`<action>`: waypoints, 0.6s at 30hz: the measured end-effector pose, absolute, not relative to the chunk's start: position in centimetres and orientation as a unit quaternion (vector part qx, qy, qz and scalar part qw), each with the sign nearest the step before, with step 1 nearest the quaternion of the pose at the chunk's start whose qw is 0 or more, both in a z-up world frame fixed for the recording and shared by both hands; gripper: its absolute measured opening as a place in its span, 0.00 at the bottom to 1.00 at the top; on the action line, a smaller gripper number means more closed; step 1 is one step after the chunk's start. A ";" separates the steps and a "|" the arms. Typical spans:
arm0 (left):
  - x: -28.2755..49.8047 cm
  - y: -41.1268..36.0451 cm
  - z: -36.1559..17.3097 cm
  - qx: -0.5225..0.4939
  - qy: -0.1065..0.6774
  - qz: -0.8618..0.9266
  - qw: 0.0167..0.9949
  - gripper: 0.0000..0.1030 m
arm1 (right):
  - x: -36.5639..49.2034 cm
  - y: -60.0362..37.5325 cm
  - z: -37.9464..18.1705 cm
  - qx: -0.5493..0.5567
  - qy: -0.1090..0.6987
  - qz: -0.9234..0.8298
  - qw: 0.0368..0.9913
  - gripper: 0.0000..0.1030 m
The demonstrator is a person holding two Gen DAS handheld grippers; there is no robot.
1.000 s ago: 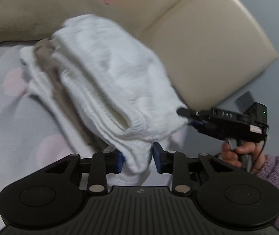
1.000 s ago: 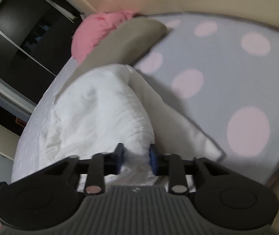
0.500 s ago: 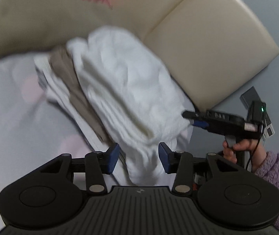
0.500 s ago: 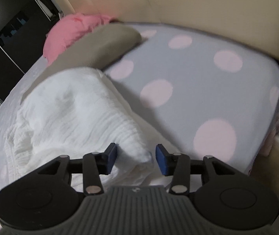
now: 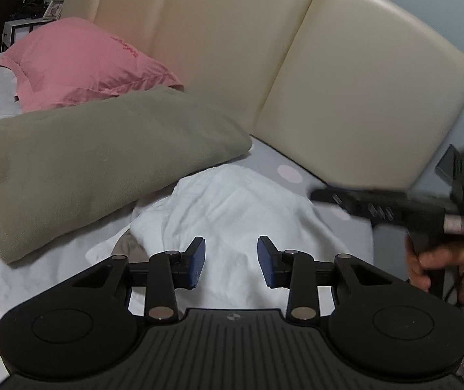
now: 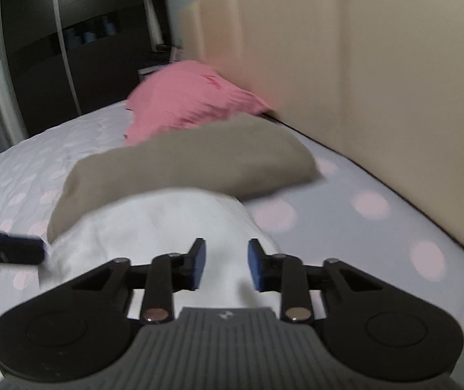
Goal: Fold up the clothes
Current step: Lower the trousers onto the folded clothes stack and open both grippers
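A folded white garment (image 5: 238, 214) lies in a mound on the dotted bed sheet, with a brown piece (image 5: 127, 247) showing under its left edge. It also shows in the right wrist view (image 6: 153, 224). My left gripper (image 5: 230, 265) is open and empty, just above the garment's near side. My right gripper (image 6: 223, 265) is open and empty over the same mound. The right gripper shows at the right of the left wrist view (image 5: 394, 208), held in a hand. The left gripper's tip shows at the left of the right wrist view (image 6: 7, 248).
An olive pillow (image 5: 101, 159) lies just behind the garment, with a pink pillow (image 5: 79, 61) behind it. A cream padded headboard (image 5: 345, 97) runs along the back. The bed's right edge (image 6: 459, 279) is close. Dark wardrobes (image 6: 53, 48) stand far left.
Both grippers opened and let go of the white garment. It dropped from the air onto the bed, and both grippers pulled back and tilted up from it.
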State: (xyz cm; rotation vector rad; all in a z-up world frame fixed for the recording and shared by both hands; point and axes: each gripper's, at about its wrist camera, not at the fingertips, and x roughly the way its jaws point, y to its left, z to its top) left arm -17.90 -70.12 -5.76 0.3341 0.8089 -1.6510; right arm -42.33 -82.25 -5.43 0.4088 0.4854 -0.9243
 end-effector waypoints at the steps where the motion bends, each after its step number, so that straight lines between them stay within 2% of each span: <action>1: -17.9 -70.6 -6.4 0.147 0.354 -0.705 0.596 0.31 | -41.1 -83.1 -5.5 0.191 0.229 -0.432 0.851 0.23; 4: -17.6 -71.6 -8.4 0.162 0.369 -0.693 0.599 0.28 | -38.0 -85.4 -6.8 0.184 0.242 -0.422 0.854 0.22; 10: -16.2 -72.4 -12.0 0.171 0.391 -0.681 0.595 0.25 | -35.0 -86.8 -13.1 0.165 0.301 -0.411 0.844 0.21; 14: -16.3 -72.4 -12.1 0.177 0.387 -0.680 0.597 0.24 | -34.2 -86.4 -13.3 0.144 0.316 -0.418 0.839 0.21; 18: -16.6 -71.6 -10.7 0.175 0.378 -0.682 0.601 0.25 | -35.2 -85.6 -11.3 0.151 0.307 -0.414 0.843 0.22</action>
